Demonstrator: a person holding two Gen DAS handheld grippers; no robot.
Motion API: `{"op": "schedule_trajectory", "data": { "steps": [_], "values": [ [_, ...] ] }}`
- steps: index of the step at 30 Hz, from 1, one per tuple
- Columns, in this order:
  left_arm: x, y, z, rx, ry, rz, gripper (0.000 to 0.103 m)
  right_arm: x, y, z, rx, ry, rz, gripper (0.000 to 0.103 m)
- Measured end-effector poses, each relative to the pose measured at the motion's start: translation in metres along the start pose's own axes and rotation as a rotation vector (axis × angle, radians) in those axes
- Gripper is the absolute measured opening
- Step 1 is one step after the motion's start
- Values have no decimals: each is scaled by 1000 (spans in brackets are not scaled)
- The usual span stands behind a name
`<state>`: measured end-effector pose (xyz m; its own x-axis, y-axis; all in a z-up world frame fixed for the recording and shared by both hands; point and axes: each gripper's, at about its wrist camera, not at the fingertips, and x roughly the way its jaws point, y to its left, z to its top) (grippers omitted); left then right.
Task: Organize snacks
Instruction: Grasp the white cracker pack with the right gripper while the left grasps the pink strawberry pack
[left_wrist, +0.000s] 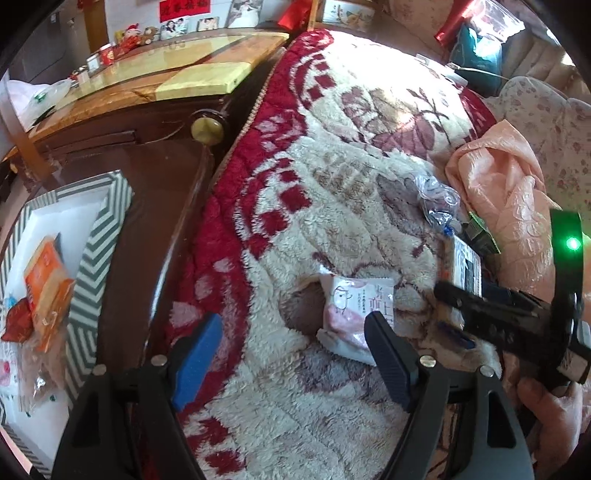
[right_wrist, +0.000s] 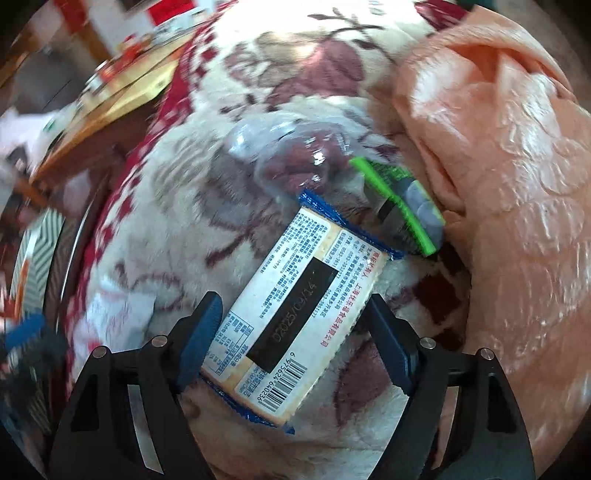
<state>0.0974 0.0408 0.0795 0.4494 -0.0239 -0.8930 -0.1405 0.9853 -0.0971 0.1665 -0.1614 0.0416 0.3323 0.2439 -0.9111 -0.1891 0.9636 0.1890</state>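
My left gripper (left_wrist: 291, 339) is open and empty above the fleece blanket (left_wrist: 332, 155), next to a pink-and-white snack packet (left_wrist: 351, 314). My right gripper (right_wrist: 295, 325) is open, its fingers on either side of a cream biscuit pack with blue edges (right_wrist: 295, 306) lying on the blanket; I cannot tell whether the pads touch it. This pack and the right gripper (left_wrist: 458, 295) also show in the left wrist view at the right. A clear plastic packet (right_wrist: 291, 155) and a green-striped packet (right_wrist: 402, 206) lie just beyond. A chevron-patterned box (left_wrist: 99, 236) at left holds an orange packet (left_wrist: 46, 284) and other snacks.
A dark wooden bed frame (left_wrist: 147, 206) runs between the blanket and the box. A peach quilt (right_wrist: 498, 166) is bunched at the right. A desk with a glass top (left_wrist: 166, 77) stands behind, with small ornaments.
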Motion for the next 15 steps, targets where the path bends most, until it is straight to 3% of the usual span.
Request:
{"op": "schedule_trajectory", "data": {
  "steps": [4, 13, 14, 15],
  "values": [
    [7, -11, 5, 23, 15, -29, 82, -8, -12, -11, -52, 23, -29, 77],
    [37, -47, 2, 144, 95, -42, 82, -11, -25, -21, 16, 21, 26, 77],
    [40, -46, 2, 135, 101, -55, 76, -12, -25, -23, 7, 17, 31, 71],
    [43, -44, 1, 123, 107, -64, 58, -12, -25, -24, -4, 9, 38, 67]
  ]
}}
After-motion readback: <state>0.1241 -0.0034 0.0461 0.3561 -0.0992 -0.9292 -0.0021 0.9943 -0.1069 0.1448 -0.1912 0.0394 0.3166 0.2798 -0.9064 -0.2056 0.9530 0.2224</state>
